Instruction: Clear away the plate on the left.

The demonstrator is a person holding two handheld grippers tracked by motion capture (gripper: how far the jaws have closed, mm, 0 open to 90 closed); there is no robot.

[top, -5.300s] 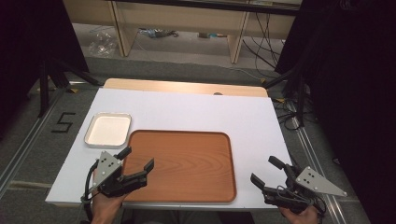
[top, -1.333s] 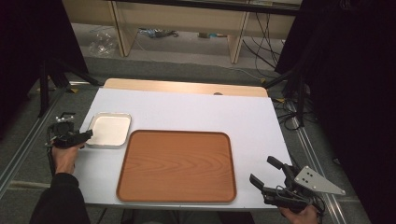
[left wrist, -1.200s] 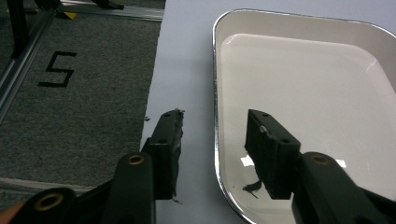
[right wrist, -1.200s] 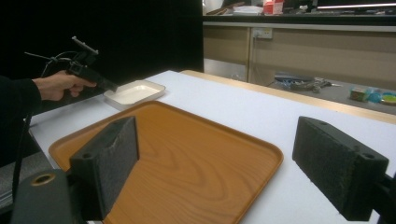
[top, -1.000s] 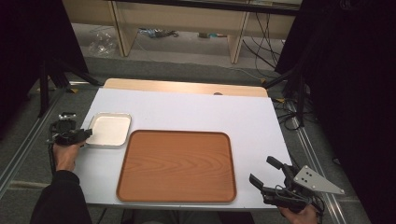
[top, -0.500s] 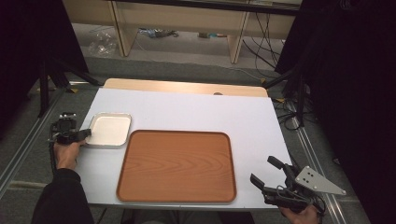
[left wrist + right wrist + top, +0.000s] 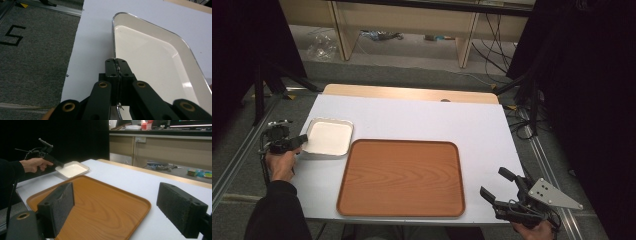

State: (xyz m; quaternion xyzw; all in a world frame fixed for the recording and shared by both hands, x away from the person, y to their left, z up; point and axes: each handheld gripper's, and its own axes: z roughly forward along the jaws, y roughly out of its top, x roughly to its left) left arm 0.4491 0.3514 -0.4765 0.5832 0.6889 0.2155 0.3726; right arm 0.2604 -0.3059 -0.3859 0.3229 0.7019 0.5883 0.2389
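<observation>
left gripper (image 7: 116, 65) clamped on the 9 o'clock rim of the white metal tray (image 7: 329, 137), which sits at 10 o'clock from the wooden tray (image 7: 402, 177). right gripper (image 7: 501, 187) wide open, empty, at the table's (image 7: 422, 115) 5 o'clock corner.

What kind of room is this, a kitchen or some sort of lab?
Probably a lab or recording studio, not a kitchen: black curtains flank the table, loose cables lie about, and marked floor rails.
</observation>
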